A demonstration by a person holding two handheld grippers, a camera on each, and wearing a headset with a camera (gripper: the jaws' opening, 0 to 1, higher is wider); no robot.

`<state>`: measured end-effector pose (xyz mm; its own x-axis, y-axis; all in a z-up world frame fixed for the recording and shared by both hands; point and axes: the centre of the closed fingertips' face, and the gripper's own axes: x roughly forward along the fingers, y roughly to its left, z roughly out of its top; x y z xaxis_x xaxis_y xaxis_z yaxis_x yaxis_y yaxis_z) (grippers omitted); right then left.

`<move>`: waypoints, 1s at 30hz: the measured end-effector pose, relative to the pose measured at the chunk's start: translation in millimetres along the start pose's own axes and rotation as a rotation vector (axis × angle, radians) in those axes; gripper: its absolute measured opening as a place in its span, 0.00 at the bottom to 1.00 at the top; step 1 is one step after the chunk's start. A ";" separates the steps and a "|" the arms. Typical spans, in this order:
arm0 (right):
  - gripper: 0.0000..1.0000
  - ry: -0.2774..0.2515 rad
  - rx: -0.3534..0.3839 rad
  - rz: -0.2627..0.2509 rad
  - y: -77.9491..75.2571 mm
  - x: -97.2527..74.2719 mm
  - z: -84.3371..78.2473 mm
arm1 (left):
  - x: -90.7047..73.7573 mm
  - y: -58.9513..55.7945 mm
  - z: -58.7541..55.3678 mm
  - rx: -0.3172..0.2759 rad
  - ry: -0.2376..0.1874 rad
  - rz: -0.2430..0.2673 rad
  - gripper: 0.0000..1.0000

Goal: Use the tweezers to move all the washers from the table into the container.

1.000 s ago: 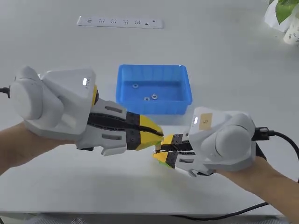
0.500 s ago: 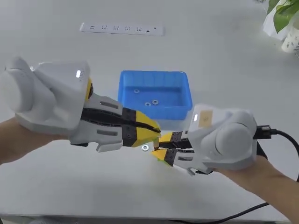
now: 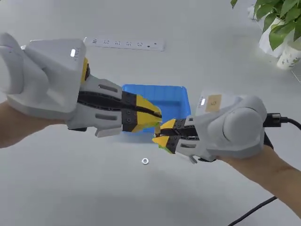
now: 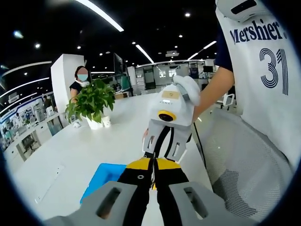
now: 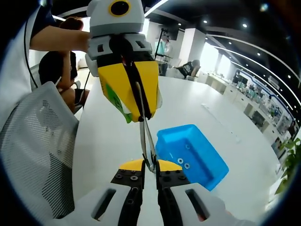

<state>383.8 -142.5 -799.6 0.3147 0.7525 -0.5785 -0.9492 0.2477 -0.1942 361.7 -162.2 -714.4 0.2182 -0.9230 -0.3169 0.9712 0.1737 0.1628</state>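
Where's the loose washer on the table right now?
In the head view the washer lies on the table, just below the right tongs and on the near side of the container.

Head view close, downward; gripper views nose to nose; blue container (image 3: 175, 100) (image 4: 100, 181) (image 5: 208, 172) common to all.

A small silver metal washer (image 3: 145, 161) is located on the white tabletop (image 3: 211, 56), toward its near edge, apart from the blue rectangular plastic container (image 3: 175, 100).
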 end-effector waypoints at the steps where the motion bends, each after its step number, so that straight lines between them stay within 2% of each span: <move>1: 0.10 0.002 -0.006 -0.008 -4.6 -0.1 2.3 | -0.4 5.0 2.0 0.012 -0.001 0.014 0.05; 7: 0.10 -0.001 -0.034 -0.039 -26.8 0.9 13.3 | -2.1 23.9 10.4 0.043 -0.014 0.035 0.05; 13: 0.10 -0.012 -0.037 -0.064 -48.2 8.4 19.8 | -3.8 45.5 11.3 0.069 -0.020 0.059 0.05; 15: 0.10 -0.010 -0.031 -0.069 -55.0 12.6 18.6 | -2.4 53.1 8.5 0.072 -0.022 0.066 0.05; 19: 0.10 0.018 -0.020 -0.065 -63.2 23.7 6.5 | 6.8 67.1 -5.8 0.058 -0.012 0.075 0.05; 23: 0.10 0.051 -0.011 -0.050 -66.7 32.4 -7.2 | 17.6 72.9 -19.0 0.035 0.002 0.063 0.05; 30: 0.10 0.071 0.024 -0.044 -69.5 39.6 -20.0 | 27.4 80.6 -32.8 -0.002 0.008 0.069 0.05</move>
<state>462.3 -142.2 -824.9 0.3552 0.6954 -0.6247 -0.9338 0.2949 -0.2027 449.0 -162.2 -740.6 0.2853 -0.9062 -0.3120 0.9541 0.2374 0.1826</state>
